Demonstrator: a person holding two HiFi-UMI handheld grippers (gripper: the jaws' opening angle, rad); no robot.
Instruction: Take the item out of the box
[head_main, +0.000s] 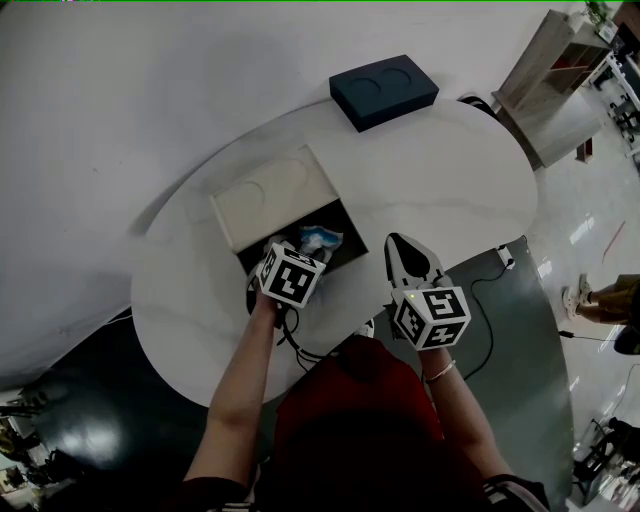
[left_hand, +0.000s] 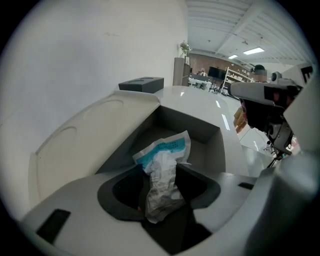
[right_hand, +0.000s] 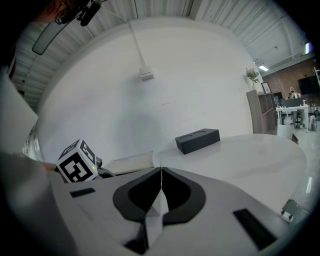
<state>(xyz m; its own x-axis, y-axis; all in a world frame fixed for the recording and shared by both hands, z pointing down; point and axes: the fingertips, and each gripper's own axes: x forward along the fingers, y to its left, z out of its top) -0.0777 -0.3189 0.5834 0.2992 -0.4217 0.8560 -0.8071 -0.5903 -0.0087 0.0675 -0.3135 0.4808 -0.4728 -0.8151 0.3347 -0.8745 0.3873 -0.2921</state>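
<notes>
A person stands at the near edge of a white oval table (head_main: 455, 185), seen from above, with a two-jaw gripper in each hand.

An open box (left_hand: 202, 131) with a dark grey inside sits left of the table's centre. Its pale beige lid (head_main: 268, 195) lies folded back flat on the far left side and has two round shapes pressed into it.

The left gripper (left_hand: 162, 169) reaches over the near edge of this box. Its jaws pinch a crumpled white and teal packet (left_hand: 169, 149). The lower half of the packet is squeezed between the dark pads, and its teal-striped top fans out beyond the jaw tips, over the box's opening. It cannot be told whether the packet touches the box floor.

The right gripper (right_hand: 161, 172) is just to the right of the box, above bare table and apart from it. Its jaws are pressed together along a thin line with nothing between them. Its marker cube (head_main: 432, 318) sits near the person's wrist.

A closed dark blue box (head_main: 384, 90), also with two round dents in its top, rests at the far edge of the table, well apart from both grippers.
</notes>
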